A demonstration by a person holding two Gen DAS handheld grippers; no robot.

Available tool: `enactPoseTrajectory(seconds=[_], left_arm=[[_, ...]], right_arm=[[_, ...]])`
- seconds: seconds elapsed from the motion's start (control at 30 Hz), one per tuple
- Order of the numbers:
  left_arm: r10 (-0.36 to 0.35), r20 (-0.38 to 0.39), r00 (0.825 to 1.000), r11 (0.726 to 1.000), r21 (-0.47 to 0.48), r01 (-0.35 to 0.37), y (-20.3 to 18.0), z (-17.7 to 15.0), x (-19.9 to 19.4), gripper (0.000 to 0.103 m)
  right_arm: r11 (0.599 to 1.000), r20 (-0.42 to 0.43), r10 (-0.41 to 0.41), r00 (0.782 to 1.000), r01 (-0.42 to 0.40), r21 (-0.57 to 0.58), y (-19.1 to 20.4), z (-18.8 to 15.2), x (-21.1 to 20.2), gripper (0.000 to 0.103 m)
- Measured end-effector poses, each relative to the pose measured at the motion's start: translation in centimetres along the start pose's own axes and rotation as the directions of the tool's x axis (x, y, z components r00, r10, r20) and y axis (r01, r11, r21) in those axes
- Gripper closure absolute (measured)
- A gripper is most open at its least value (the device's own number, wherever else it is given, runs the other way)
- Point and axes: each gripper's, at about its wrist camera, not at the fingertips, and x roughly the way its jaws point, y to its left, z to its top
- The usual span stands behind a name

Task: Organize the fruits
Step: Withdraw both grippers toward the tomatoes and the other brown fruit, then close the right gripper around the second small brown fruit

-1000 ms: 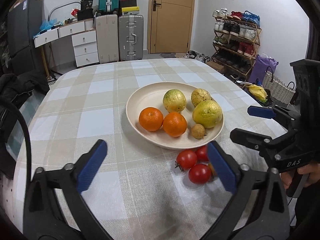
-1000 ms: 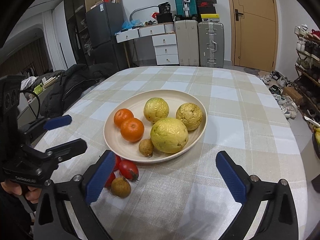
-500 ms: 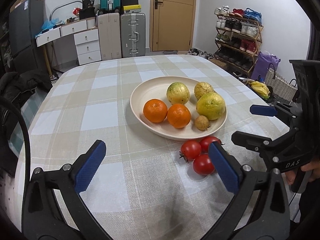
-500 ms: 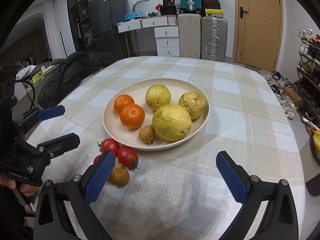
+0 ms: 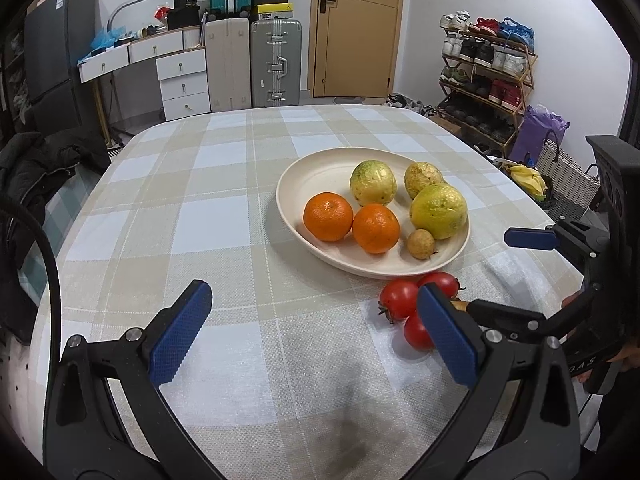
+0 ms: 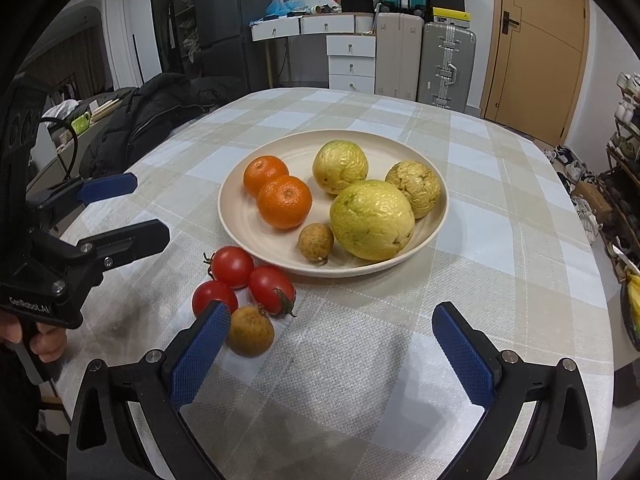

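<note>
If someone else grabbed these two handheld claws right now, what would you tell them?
Left gripper: open, empty, above the cloth.
Right gripper: open, empty, near the loose fruit.
On the plate: two oranges, three yellow-green fruits, one small brown fruit.
Off the plate, on the tablecloth: three tomatoes and a second small brown fruit.
Left to do, probably: move those four onto the plate.

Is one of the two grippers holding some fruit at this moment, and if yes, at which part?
Nothing is held. The left gripper and the right gripper are both open and empty above the tablecloth.
</note>
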Motion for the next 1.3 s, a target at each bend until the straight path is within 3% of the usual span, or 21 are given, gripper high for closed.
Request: enactPoseTrajectory(seconds=[0.47,0.63,1.03,1.17,1.3], left_arm=[[0.003,-0.013,1.0,1.0,0.006,-0.003,-0.2,-0.2,0.6,0.001],[0.005,-0.019,1.0,1.0,0.011,-0.005,-0.3,-0.3,0.7,0.001],[0.005,-0.027,1.0,1.0,0.015,-0.004,-0.4,-0.4,0.8,0.001],[0.004,-0.032,0.999,1.0,0.019,-0.004,-0.4,-0.5,1.0,0.001],[0.003,-0.033,0.999,1.0,0.018,-0.003,-0.5,-0.5,1.0,0.001]], right_arm=[[0.999,-0.062,0.007,0.998,-0.01,-0.041,1.2,-0.6,1.1,0.0],[0.998,-0.086,-0.024,0.996,0.018,-0.065,1.7,-0.9,1.7,0.0],[1.0,-0.105,-0.022,0.994,0.02,-0.022,0.7,-1.2,1.8,0.002],[1.0,-0.096,0.004,0.995,-0.006,-0.026,0.8,-1.0,1.5,0.023],[0.999,-0.096,0.01,0.995,-0.014,-0.038,1.1,-1.0,1.4,0.035]])
